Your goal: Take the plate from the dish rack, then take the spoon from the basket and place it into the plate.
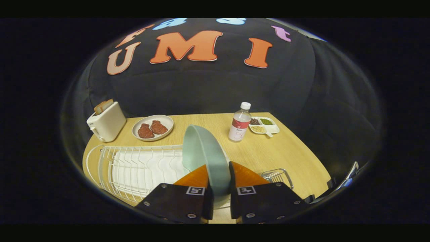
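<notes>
Gripper (220,178) clamped on the plate (205,158), held on edge above the rack (134,168).

Both fingers press the pale green plate's rim, one on each face. The white wire rack lies to the left on the table (289,151); a wire basket (278,176) sits just right of the fingers. Beyond stand a bottle (240,122), a divided dish (265,126), a meat plate (153,127) and a toaster (106,122).

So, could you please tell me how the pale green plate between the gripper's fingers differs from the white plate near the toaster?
The pale green plate stands on edge, clamped in the gripper over the white wire dish rack; the white plate lies flat on the wooden table. The green one is empty; the white one holds two reddish-brown food pieces. Both are round.
</notes>
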### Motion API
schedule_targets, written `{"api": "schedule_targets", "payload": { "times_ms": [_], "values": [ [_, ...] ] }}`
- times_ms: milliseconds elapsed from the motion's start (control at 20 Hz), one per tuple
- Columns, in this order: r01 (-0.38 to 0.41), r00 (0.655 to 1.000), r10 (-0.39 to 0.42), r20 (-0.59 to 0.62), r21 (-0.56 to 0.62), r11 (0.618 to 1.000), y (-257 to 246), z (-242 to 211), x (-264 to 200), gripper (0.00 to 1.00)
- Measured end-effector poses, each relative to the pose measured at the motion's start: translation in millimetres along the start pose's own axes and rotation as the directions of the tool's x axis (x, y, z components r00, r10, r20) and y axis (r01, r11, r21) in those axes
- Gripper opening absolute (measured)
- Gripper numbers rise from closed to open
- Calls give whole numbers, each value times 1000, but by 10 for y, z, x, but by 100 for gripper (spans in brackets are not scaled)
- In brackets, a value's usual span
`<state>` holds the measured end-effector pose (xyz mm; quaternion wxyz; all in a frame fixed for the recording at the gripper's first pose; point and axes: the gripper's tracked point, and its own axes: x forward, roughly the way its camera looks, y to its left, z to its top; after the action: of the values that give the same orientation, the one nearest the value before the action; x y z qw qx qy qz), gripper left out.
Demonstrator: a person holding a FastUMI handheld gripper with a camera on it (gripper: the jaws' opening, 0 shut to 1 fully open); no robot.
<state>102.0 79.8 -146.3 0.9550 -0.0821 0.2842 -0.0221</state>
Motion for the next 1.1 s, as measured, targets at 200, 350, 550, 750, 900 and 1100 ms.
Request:
{"api": "schedule_targets", "payload": {
  "times_ms": [200,350,550,750,900,1100],
  "values": [
    [57,997,-55,50,-30,998,-21,184,-111,20],
    [54,996,-54,77,7,999,-7,318,-246,20],
    [12,995,-19,93,72,997,26,375,-521,20],
    [-15,996,4,90,127,992,-45,281,-791,20],
    [-49,997,39,61,172,984,-88,98,-978,20],
    [-78,997,75,22,205,976,-140,-166,-1252,20]
  ]
}}
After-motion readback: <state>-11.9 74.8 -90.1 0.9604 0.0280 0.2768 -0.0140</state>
